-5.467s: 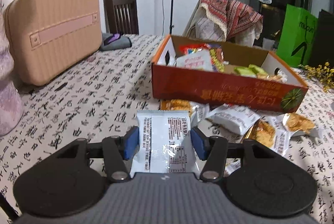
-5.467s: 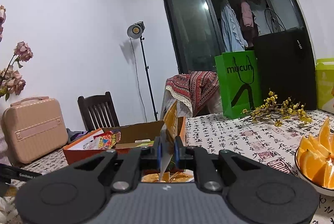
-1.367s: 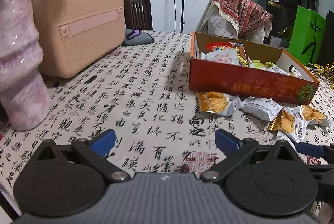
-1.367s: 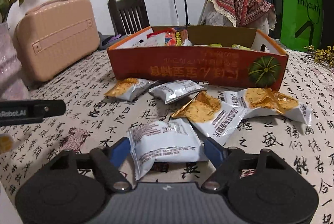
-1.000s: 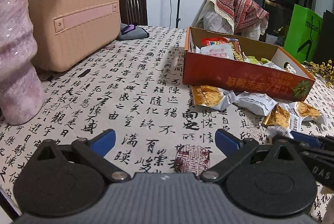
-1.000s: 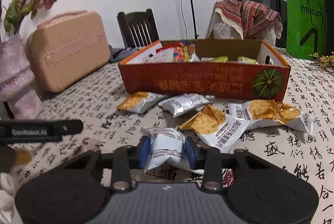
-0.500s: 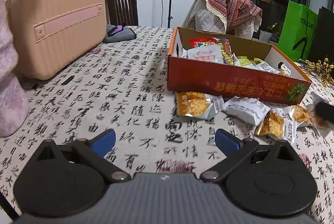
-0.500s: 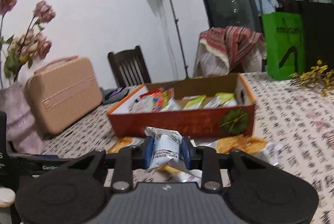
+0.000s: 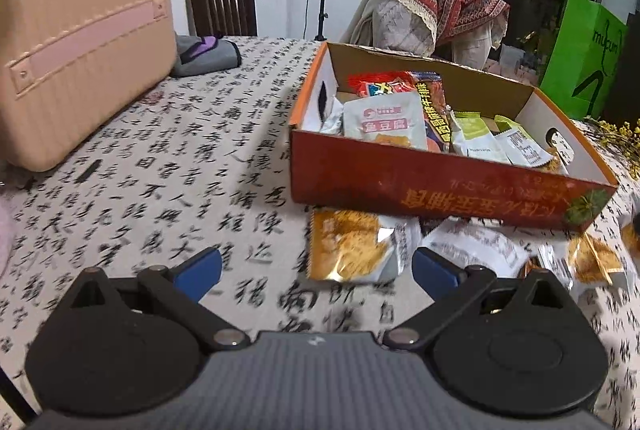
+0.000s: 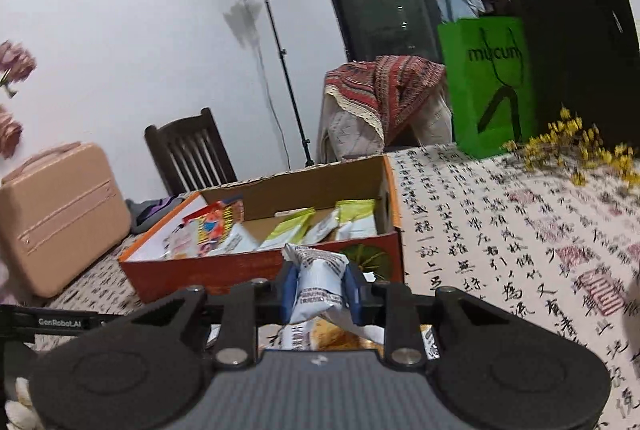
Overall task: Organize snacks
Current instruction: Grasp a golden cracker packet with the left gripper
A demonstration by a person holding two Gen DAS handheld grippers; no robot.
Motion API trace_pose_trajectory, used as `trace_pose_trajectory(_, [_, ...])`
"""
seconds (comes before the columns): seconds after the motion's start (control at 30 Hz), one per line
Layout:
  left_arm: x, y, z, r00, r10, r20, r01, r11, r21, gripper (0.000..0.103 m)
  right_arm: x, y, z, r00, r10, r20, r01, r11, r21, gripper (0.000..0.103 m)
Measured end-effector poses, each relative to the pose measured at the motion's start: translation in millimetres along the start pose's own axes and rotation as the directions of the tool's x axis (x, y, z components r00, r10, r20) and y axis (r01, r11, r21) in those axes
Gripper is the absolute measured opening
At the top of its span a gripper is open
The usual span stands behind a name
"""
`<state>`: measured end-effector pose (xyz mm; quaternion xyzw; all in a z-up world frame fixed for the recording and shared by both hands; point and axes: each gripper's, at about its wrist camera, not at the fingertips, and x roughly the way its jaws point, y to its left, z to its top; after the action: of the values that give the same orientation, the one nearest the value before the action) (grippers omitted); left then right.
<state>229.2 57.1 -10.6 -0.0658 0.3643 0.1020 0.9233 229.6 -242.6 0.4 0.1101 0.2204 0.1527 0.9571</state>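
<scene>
Your right gripper (image 10: 318, 288) pinches a crumpled white packet (image 10: 318, 280); left gripper (image 9: 316, 268) wide, empty. Packet may slip short of the box (image 10: 256, 266).

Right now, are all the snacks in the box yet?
Not yet. Several packets already lie inside the orange box. The right gripper holds a white snack packet between its fingers, lifted in front of the box. The left gripper is open and empty. An orange-print packet and a few more on the tablecloth by the box remain to be picked up.
</scene>
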Motion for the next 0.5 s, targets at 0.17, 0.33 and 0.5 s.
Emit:
trace_pose_trajectory(0.17, [28,-7,7,0.999,-0.018,-0.03,0.017,0.999,-0.031,0.103,9,-13,-8,1.0,-0.019,-0.018,0.019,0.999,0.028,0.025])
trace_pose_trajectory(0.33, [50,-11,4,0.998,-0.04,-0.047,0.036,0.996,-0.083,0.103,8,-13,-11,1.0,-0.003,-0.019,0.003,1.0,0.025,0.025])
trace_pose_trajectory(0.5, [51,-21,-1,1.0,0.004,-0.014,-0.004,1.0,-0.027,0.102,9,-13,-12,0.999,0.024,-0.038,-0.023,0.999,0.033,0.025])
